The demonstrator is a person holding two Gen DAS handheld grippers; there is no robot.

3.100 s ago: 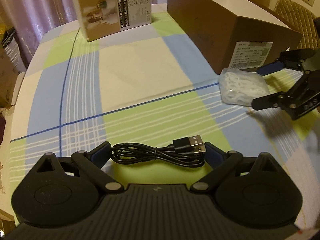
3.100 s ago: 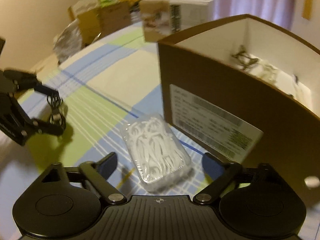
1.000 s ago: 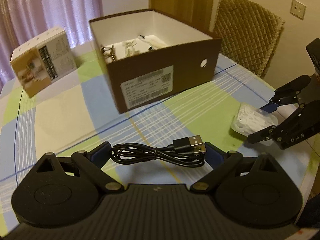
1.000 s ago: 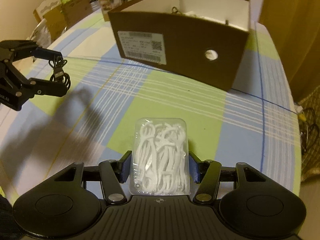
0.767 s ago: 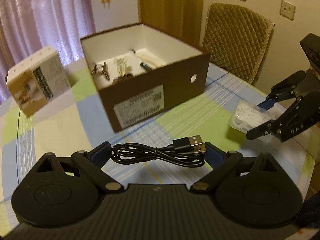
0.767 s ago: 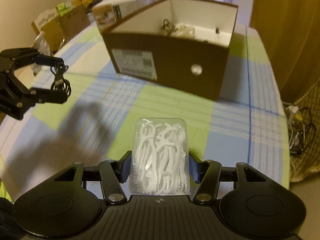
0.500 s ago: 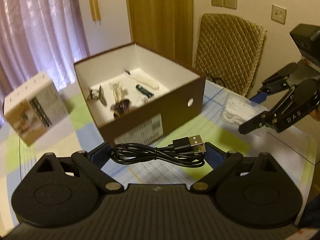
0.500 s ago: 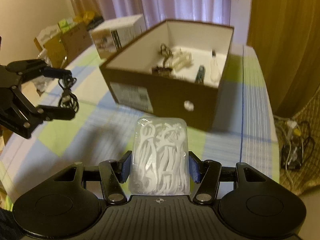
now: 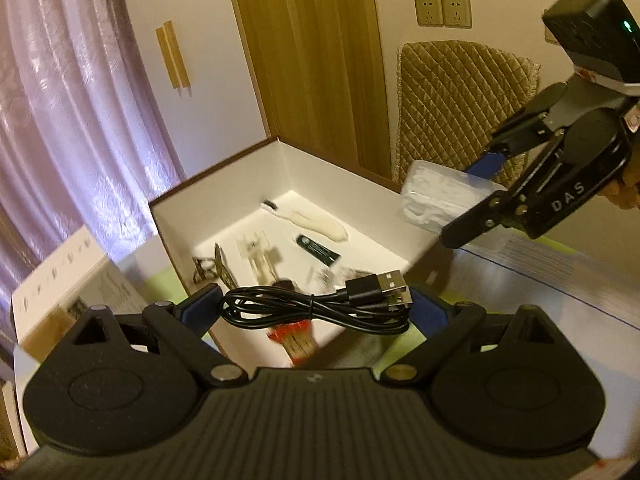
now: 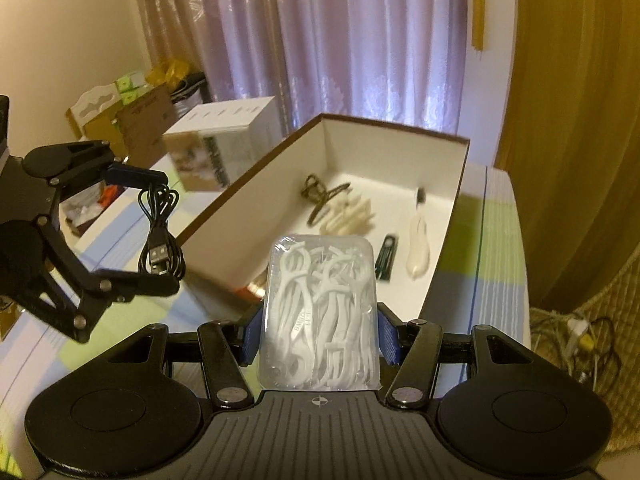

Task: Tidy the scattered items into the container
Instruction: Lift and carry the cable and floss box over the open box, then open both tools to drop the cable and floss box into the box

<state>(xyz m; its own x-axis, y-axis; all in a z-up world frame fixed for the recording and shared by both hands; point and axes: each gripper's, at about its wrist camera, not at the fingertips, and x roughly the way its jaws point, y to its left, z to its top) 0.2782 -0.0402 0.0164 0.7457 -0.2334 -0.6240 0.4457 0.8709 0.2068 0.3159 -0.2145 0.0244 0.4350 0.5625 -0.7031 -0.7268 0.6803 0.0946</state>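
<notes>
My left gripper is shut on a coiled black USB cable and hangs over the near edge of the open brown box. The right wrist view shows that same cable dangling at the left, outside the box's long side. My right gripper is shut on a clear floss-pick case, held above the box at its near end. From the left wrist view the case sits above the box's right corner. Inside lie hair clips, a dark stick and a pale brush.
A white product carton stands on the checked tablecloth beyond the box's left side. A quilted chair is behind the table. Cardboard boxes are stacked at the far left, and loose cables lie on the floor at right.
Both grippers rose and closed in on the box: the cable went from table level to above the box's near edge, and the floss case moved up over its near end. Each grip stayed shut.
</notes>
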